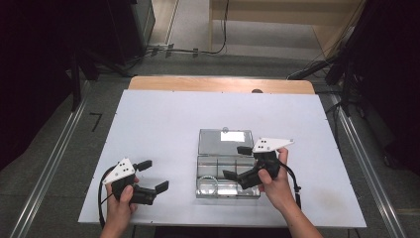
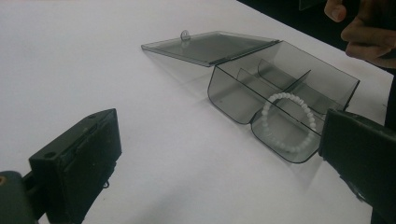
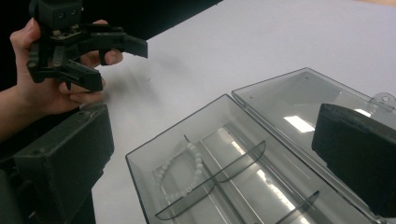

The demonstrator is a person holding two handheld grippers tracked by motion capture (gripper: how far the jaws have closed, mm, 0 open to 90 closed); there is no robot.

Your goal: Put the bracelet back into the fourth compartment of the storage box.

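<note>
A clear grey plastic box point(image 1: 200, 171) lies at the table's middle with its lid point(image 1: 225, 141) folded flat behind it. A white bead bracelet point(image 1: 208, 186) rests in the near left compartment. It appears as the bracelet point(image 2: 286, 95) in the left gripper view and the bracelet point(image 3: 198, 161) in the right gripper view. My right gripper point(image 1: 236, 162) is open above the box's right side, nothing between its jaws. My left gripper point(image 1: 154, 174) is open over bare table left of the box point(image 2: 233, 100), and it also appears as the left gripper point(image 3: 116, 64) beyond the box point(image 3: 140, 161).
Thin dividers split the box into several compartments. The white tabletop point(image 1: 158, 124) has bare room left, right and behind the box. A wooden strip point(image 1: 218, 84) runs along the far edge. Dark floor, cables and furniture surround the table.
</note>
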